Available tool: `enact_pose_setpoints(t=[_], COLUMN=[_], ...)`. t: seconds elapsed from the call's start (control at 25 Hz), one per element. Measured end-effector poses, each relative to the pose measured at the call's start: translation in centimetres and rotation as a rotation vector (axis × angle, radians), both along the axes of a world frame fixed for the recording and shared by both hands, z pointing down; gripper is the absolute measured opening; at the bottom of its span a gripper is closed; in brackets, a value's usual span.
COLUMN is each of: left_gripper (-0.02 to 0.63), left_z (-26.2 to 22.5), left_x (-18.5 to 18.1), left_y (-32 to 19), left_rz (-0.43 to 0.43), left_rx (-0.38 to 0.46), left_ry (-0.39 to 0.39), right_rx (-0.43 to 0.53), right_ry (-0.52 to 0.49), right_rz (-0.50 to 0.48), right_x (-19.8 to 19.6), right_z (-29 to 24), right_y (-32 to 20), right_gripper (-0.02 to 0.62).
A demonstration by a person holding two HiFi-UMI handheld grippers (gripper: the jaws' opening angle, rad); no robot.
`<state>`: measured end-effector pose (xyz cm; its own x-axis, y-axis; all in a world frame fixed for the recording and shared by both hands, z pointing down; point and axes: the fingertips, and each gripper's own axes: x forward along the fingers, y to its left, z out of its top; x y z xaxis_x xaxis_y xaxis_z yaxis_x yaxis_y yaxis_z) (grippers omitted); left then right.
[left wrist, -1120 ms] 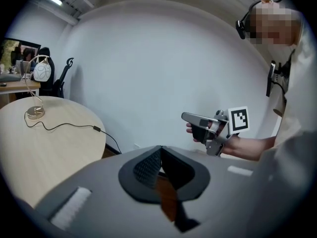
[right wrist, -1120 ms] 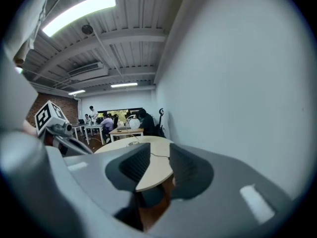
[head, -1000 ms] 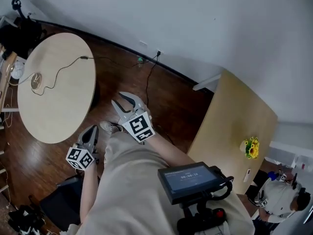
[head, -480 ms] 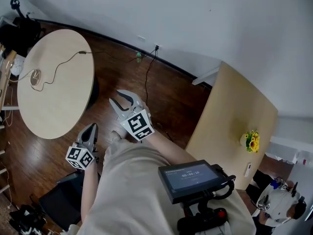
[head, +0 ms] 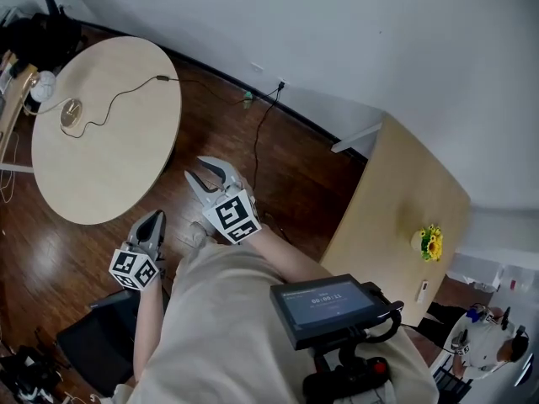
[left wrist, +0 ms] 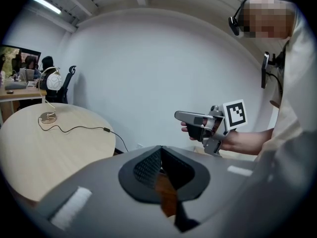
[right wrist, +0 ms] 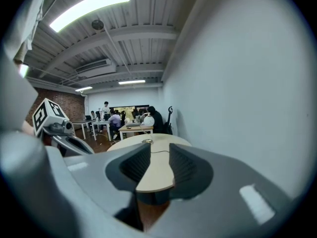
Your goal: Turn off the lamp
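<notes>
The lamp stands at the far left edge of the round wooden table [head: 109,167]: a white globe head [head: 42,85] over a round base [head: 71,110], with its cord [head: 126,95] trailing across the top. It also shows in the left gripper view, lamp [left wrist: 53,81], and small in the right gripper view, lamp [right wrist: 147,119]. Both grippers hang over the floor, well short of the table. My left gripper [head: 152,223] [left wrist: 161,148] is shut and holds nothing. My right gripper [head: 210,173] [right wrist: 154,157] is open and empty, and it points at the table.
The cord runs down to a wall socket [head: 280,85]. A rectangular wooden table [head: 396,217] with yellow flowers [head: 434,247] stands at right. A dark object [head: 93,343] lies on the floor at lower left. People sit at desks [right wrist: 124,125] behind the round table.
Both grippers have travelled over the floor toward the round table. The table and lamp now sit further right in the head view.
</notes>
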<state>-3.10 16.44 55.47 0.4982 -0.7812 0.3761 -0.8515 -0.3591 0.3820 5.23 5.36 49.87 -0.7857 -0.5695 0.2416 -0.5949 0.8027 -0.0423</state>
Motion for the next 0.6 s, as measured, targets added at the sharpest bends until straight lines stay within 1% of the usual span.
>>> enact_pose_setpoints(t=[0.16,0.28,0.4,0.6], left_gripper=[-0.012,-0.012,-0.012,-0.012], left_z=[0.4,0.9,1.9,3.9], left_x=[-3.0,-4.9,-5.7,-7.5], left_y=[1.9,2.7,3.2,4.4], left_rz=[0.005,0.007,0.028,0.083], left_rx=[0.000,0.005,-0.003,-0.033], left_ry=[0.005,0.013,0.021,0.040], right_rx=[0.011,0.019,0.008,-0.037], right_ry=[0.012,0.019,0.008,-0.008], right_rz=[-0.016,-0.017,0.016,0.106], right_x=[-3.4,-5.0,-4.8,-4.0], right_z=[-0.4,-0.4,-0.1,1.4], right_y=[2.0,3.3,4.5,6.8], right_gripper=[0.117,0.118,0.117,0.117])
